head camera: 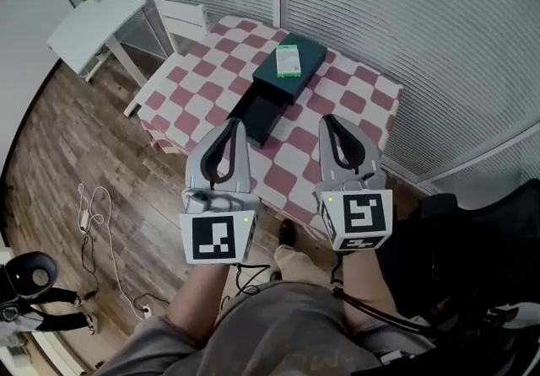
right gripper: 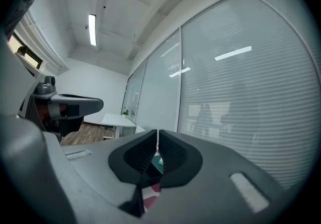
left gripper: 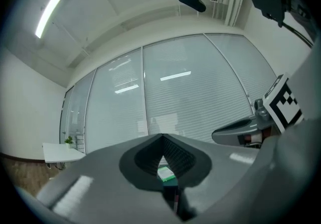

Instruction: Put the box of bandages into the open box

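Lying flat, the bandage box (head camera: pixel 288 61) tops the dark box (head camera: pixel 310 52).

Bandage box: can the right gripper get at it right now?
Probably yes: the bandage box lies exposed atop the dark green box, with nothing in between, though the right gripper must open its shut jaws first.

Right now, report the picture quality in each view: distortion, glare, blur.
Head view: evenly lit and sharp, with the table and bandage box clear and the blinds bowed by the lens. Left gripper view: strong fisheye with dark corners, a bright ceiling light, lamp reflections on the glass, and the left gripper soft up close. Right gripper view: same fisheye and reflections, with the right gripper likewise soft.
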